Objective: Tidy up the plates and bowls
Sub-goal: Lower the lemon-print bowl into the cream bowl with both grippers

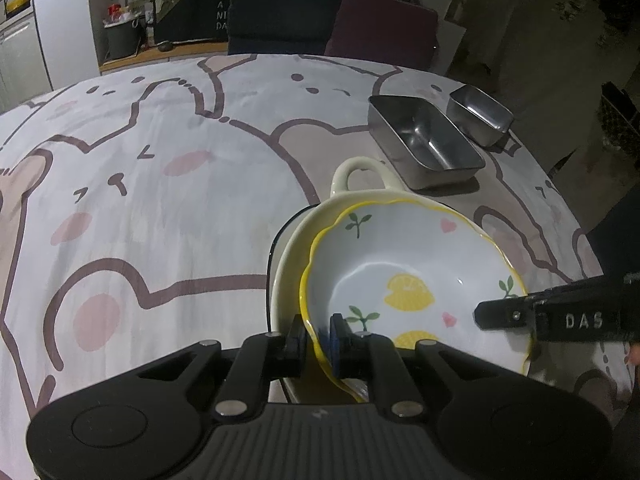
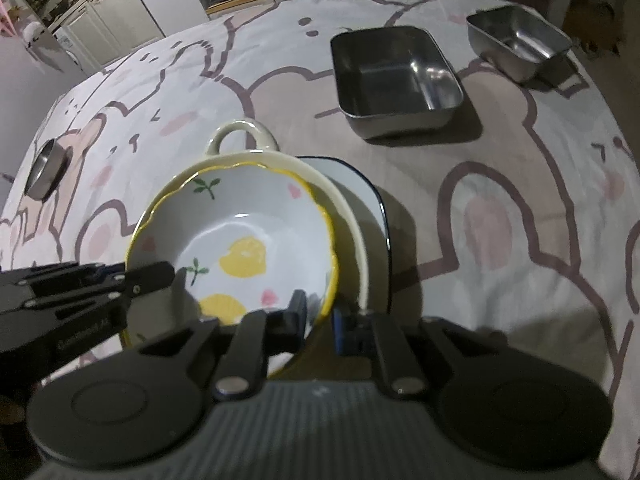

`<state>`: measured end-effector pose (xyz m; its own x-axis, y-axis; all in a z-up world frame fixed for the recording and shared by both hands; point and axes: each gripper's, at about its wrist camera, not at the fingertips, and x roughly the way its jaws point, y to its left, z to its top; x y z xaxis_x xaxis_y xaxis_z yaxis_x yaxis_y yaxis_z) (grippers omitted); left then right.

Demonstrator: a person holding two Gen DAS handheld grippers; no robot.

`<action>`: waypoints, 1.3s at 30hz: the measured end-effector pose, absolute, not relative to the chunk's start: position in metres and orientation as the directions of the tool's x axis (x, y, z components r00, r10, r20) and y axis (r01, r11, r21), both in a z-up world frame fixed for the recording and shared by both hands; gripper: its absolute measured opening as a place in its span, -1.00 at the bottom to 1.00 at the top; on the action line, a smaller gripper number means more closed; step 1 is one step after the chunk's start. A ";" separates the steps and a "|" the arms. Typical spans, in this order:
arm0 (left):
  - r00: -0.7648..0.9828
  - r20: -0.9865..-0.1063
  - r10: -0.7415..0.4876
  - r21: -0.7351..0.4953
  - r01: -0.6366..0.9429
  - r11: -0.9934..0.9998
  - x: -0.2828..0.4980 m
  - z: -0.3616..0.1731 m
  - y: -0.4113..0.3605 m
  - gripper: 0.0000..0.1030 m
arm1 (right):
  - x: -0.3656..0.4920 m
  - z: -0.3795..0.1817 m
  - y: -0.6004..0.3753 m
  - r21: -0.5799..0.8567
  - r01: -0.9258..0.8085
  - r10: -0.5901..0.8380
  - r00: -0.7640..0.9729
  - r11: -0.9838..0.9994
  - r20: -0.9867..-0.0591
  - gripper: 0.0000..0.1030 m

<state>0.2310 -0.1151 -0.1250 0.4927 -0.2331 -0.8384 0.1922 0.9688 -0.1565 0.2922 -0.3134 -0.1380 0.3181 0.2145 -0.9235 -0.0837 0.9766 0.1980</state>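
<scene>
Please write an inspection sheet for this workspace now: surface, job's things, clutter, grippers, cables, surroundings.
Surface: table under a cartoon bear cloth.
Job's things: lemon-print bowl in a cream handled dish, on a blue-rimmed white plate; two steel trays; a round steel cup.
Clutter: nothing seen.
Grippers: left gripper and right gripper each shut on the bowl's rim.
Cables: nothing seen.
Surroundings: chair backs, white cabinets, dim room.

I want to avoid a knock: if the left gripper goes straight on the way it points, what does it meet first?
Likely the lemon bowl itself: the left gripper is shut on its near rim, and the bowl's inside lies directly ahead.
</scene>
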 end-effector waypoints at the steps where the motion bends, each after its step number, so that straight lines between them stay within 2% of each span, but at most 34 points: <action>1: 0.494 -0.837 -0.234 -0.154 0.198 0.968 0.230 -0.125 -0.115 -0.75 | 0.292 -0.138 -0.315 0.207 -0.075 0.220 0.315 0.975 -0.923 -0.72; 11: 0.510 -0.826 -0.240 -0.137 0.232 0.963 0.226 -0.126 -0.116 -0.75 | 0.292 -0.140 -0.326 0.286 -0.006 0.275 0.292 0.958 -0.916 -0.72; 17: 0.505 -0.828 -0.242 -0.142 0.230 0.963 0.226 -0.126 -0.115 -0.74 | 0.291 -0.136 -0.319 0.252 -0.020 0.247 0.285 0.968 -0.926 -0.71; 22: 0.504 -0.829 -0.243 -0.140 0.234 0.962 0.226 -0.126 -0.115 -0.75 | 0.292 -0.135 -0.323 0.282 0.026 0.264 0.277 0.959 -0.924 -0.60; 30: 0.504 -0.830 -0.240 -0.134 0.238 0.962 0.225 -0.126 -0.117 -0.75 | 0.292 -0.138 -0.343 0.383 0.142 0.334 0.281 0.913 -0.900 -0.61; 39: 0.496 -0.834 -0.242 -0.142 0.231 0.963 0.226 -0.126 -0.117 -0.76 | 0.290 -0.136 -0.342 0.374 0.140 0.324 0.287 0.917 -0.901 -0.69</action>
<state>0.2261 -0.1165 -0.1262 0.4960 -0.2420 -0.8339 0.2312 0.9625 -0.1418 0.2897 -0.3422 -0.1356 0.2869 0.3241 -0.9015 0.1402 0.9167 0.3742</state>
